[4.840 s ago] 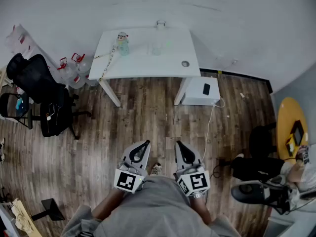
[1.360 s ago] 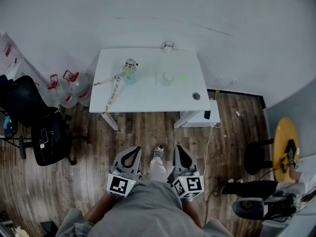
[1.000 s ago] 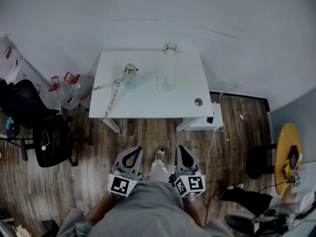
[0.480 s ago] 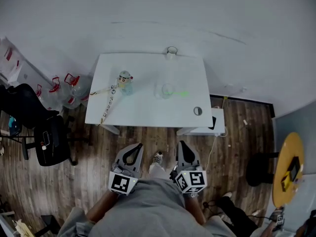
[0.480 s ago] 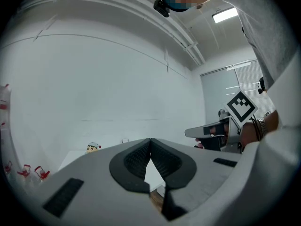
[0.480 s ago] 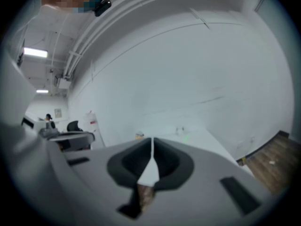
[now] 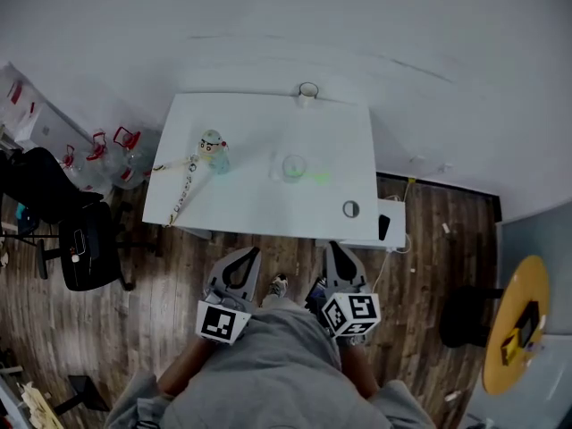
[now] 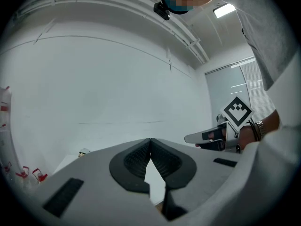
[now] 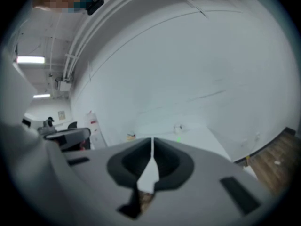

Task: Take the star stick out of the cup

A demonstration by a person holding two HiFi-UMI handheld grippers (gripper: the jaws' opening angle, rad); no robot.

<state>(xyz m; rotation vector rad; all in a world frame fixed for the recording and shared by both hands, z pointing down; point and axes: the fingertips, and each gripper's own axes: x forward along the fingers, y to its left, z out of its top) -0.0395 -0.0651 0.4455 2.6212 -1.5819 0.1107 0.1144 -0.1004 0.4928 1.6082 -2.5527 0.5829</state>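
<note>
A clear cup (image 7: 294, 167) stands near the middle of the white table (image 7: 241, 213), with a faint green streak, the star stick (image 7: 316, 178), at its right side. In the right gripper view the cup (image 9: 178, 127) is small and far off, with a green spot (image 9: 179, 138) beside it. My left gripper (image 7: 250, 255) and right gripper (image 7: 333, 250) are held side by side at the table's near edge, well short of the cup. Both are shut with the tips touching and nothing between them, as seen on the left gripper (image 8: 150, 140) and the right gripper (image 9: 152, 140).
A small toy figure (image 7: 212, 150) with a beaded strap (image 7: 179, 197) lies on the table's left part. A small round holder (image 7: 308, 92) sits at the back edge, a cable hole (image 7: 350, 209) at front right. Water jugs (image 7: 116, 146) and a black chair (image 7: 67, 231) stand left; a white box (image 7: 382, 226) stands right.
The person has walked up to the table; its near edge now lies just ahead of the grippers. Both grippers stay shut and side by side.
</note>
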